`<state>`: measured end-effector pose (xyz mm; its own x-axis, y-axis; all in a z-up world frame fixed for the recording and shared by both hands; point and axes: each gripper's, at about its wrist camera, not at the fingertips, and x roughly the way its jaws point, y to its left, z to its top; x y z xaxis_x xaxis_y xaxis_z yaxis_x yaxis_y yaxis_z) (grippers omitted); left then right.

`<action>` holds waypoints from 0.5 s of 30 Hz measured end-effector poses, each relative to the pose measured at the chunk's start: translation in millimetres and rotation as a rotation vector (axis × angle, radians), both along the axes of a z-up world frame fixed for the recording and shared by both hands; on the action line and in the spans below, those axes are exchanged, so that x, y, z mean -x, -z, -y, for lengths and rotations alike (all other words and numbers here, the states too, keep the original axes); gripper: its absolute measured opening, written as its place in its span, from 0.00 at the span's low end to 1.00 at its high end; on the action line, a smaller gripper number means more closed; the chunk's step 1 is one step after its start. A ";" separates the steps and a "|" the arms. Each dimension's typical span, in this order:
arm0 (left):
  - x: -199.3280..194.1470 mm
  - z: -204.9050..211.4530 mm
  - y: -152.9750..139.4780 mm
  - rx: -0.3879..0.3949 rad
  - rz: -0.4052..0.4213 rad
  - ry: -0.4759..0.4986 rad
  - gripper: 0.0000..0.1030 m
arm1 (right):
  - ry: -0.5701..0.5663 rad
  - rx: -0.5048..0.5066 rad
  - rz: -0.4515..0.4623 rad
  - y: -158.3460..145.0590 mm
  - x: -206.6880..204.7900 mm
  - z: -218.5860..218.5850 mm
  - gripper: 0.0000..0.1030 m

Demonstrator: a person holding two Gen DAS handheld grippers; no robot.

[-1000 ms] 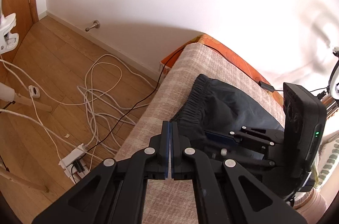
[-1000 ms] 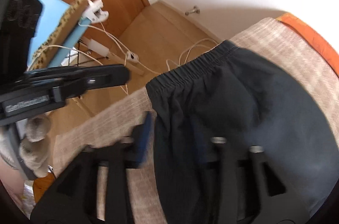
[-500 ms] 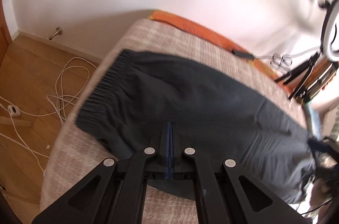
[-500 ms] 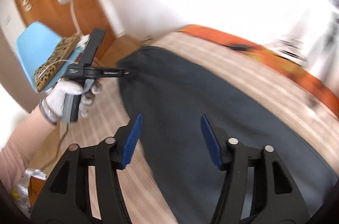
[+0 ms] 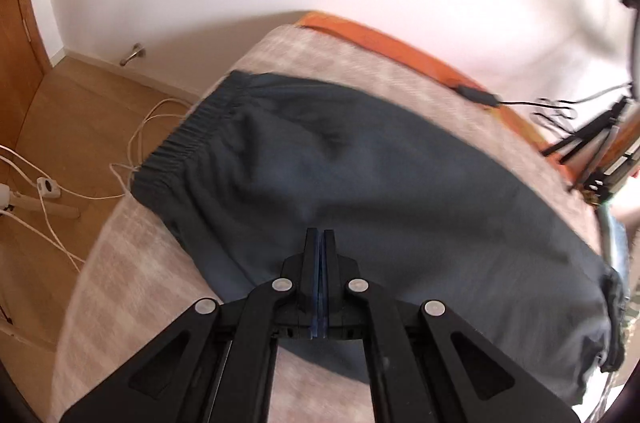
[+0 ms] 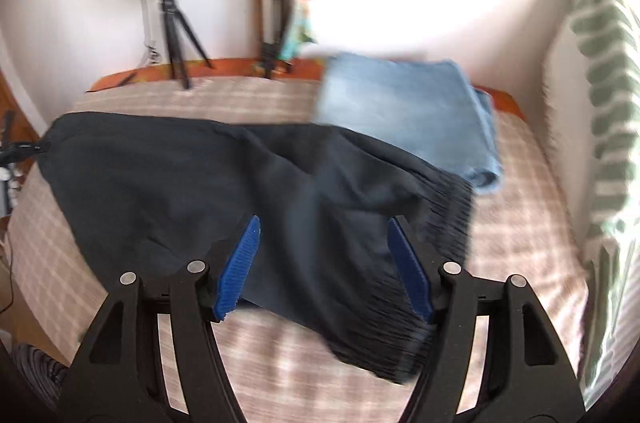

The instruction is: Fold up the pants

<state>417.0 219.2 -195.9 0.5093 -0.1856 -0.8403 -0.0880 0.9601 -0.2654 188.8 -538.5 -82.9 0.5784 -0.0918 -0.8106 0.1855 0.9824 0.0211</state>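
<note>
1. Left gripper (image 5: pixel 320 243): jaws fully closed, nothing clamped, hovering over near edge of dark pants (image 5: pixel 360 183).
2. Right gripper (image 6: pixel 324 247): jaws wide apart and just been opening, nothing between the pads; pants' ribbed cuff end (image 6: pixel 432 263) lies just ahead below it.
3. Pants lie flat along checked bed cover (image 6: pixel 280 363), waistband (image 5: pixel 188 139) far left of left gripper.
4. Likely next: pinch cuff through both layers, carry toward waistband, keep edges aligned.
5. Containers: none visible. Folded jeans (image 6: pixel 408 115) beyond cuff.
</note>
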 end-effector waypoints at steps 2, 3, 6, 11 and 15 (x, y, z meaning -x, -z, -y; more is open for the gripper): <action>13.4 26.9 -17.7 0.004 0.029 0.055 0.00 | 0.033 0.006 -0.015 8.5 8.3 16.5 0.67; 22.3 41.4 -26.2 0.005 0.043 0.090 0.00 | 0.044 0.002 -0.017 12.3 11.6 24.5 0.67; 52.8 98.6 -50.3 0.023 0.075 0.225 0.00 | 0.062 -0.033 -0.014 23.1 30.6 49.7 0.67; 107.1 216.6 -69.9 0.074 0.082 0.487 0.00 | 0.083 -0.110 0.007 35.1 49.5 79.0 0.68; 142.3 301.4 -66.4 0.068 0.044 0.672 0.00 | 0.030 -0.242 0.003 46.2 58.4 87.8 0.68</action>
<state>274.6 -82.1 -129.5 0.2981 -0.5256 -0.7968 0.5349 0.7834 -0.3167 130.4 -626.3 -129.1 0.5811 0.0879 -0.8090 0.2143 0.9426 0.2563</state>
